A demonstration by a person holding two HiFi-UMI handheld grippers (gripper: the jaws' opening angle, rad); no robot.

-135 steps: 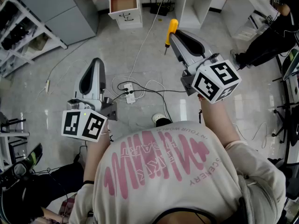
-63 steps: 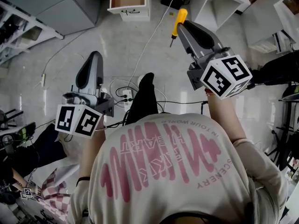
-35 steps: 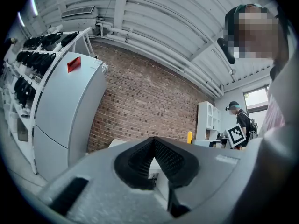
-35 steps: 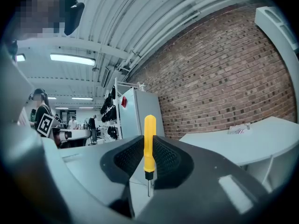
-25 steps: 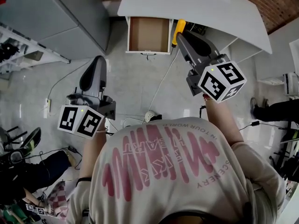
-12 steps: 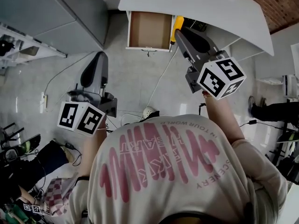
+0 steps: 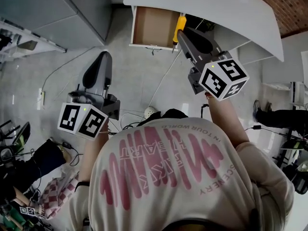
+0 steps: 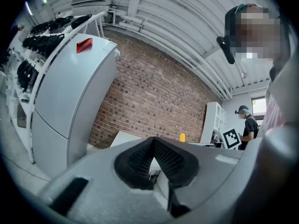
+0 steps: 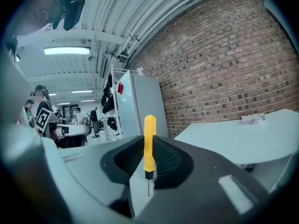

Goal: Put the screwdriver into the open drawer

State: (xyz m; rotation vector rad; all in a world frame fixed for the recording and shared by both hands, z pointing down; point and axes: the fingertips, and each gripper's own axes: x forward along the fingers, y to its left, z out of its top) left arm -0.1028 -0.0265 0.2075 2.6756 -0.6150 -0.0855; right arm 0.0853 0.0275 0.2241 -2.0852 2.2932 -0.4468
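The open drawer (image 7: 149, 25) has a bare brown bottom and sticks out from under a white desk (image 7: 207, 8) at the top of the head view. My right gripper (image 7: 179, 32) is shut on the yellow-handled screwdriver (image 7: 180, 22). The tool stands upright between the pads, shaft down (image 9: 150, 129), and in the head view it overlaps the drawer's right edge. In its own view the right gripper (image 9: 148, 148) points at a brick wall and the desk top. My left gripper (image 7: 104, 57) hangs over the floor left of the drawer, its pads (image 8: 161, 155) meeting at the tips around nothing.
A tall grey cabinet (image 7: 62, 6) stands left of the drawer, with a rack (image 7: 19, 37) further left. Cables (image 7: 159, 81) run across the floor toward the desk. Another person's legs (image 7: 274, 117) show at the right edge.
The desk and drawer have come closer in the head view. My right gripper has carried the screwdriver from beside the drawer to over its right edge. The left gripper moved forward slightly.
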